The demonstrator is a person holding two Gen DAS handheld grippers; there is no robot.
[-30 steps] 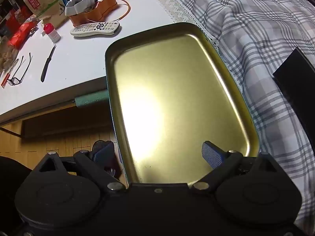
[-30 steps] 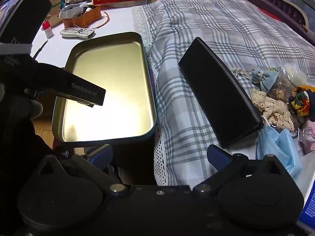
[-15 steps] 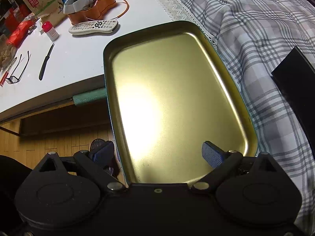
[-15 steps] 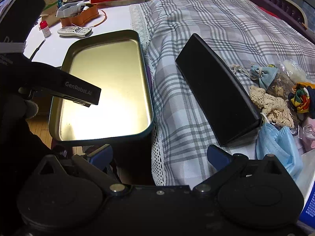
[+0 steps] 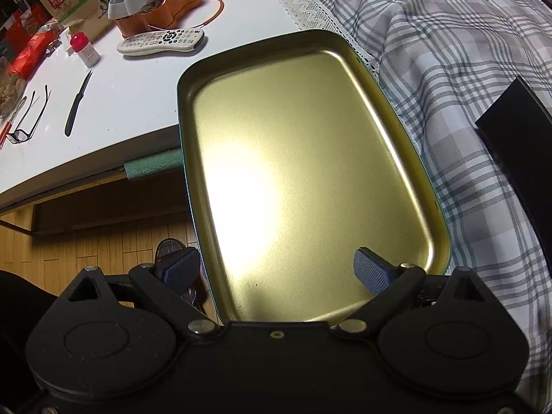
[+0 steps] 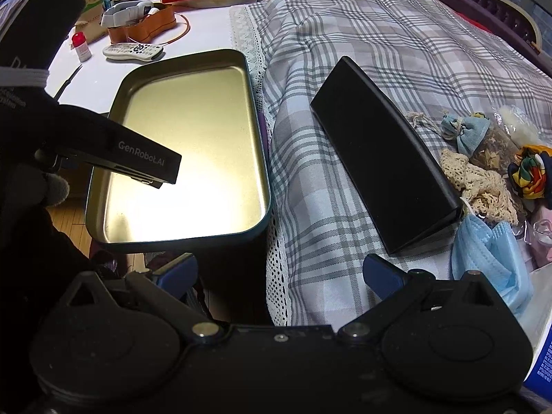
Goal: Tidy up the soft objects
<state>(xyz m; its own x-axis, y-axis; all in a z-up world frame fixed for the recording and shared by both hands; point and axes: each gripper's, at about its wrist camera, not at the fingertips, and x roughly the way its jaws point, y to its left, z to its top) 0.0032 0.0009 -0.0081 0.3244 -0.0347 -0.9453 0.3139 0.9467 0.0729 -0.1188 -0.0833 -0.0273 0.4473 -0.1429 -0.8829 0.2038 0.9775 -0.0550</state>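
Note:
A gold-lined metal tray (image 5: 348, 55) with a dark green outside lies empty at the table edge, against a plaid cloth (image 5: 448, 51). My left gripper (image 5: 276, 270) hangs open over the tray's near end, its left pad outside the rim, its right pad above the tray floor. My right gripper (image 6: 279, 274) stands open above the cloth's lace hem, holding nothing. The left gripper (image 6: 148, 169) shows here above the tray (image 6: 179, 65). Soft things lie at the right on the cloth: a blue face mask (image 6: 483, 252), beige lace (image 6: 483, 186), a blue pouch (image 6: 467, 131), a colourful scrunchie (image 6: 529, 172).
A long black case (image 6: 383, 172) lies on the cloth between the tray and the soft things. On the white table (image 5: 138, 96) behind the tray are a remote (image 5: 160, 39), a knife (image 5: 77, 103), glasses (image 5: 27, 117), a red-capped bottle (image 5: 84, 48) and an orange holder (image 5: 162, 13). Wood floor (image 5: 86, 245) lies below left.
Both views have shifted a little: the tray sits slightly higher in each frame and the black case slightly further left. Both grippers stay open, and nothing was picked up.

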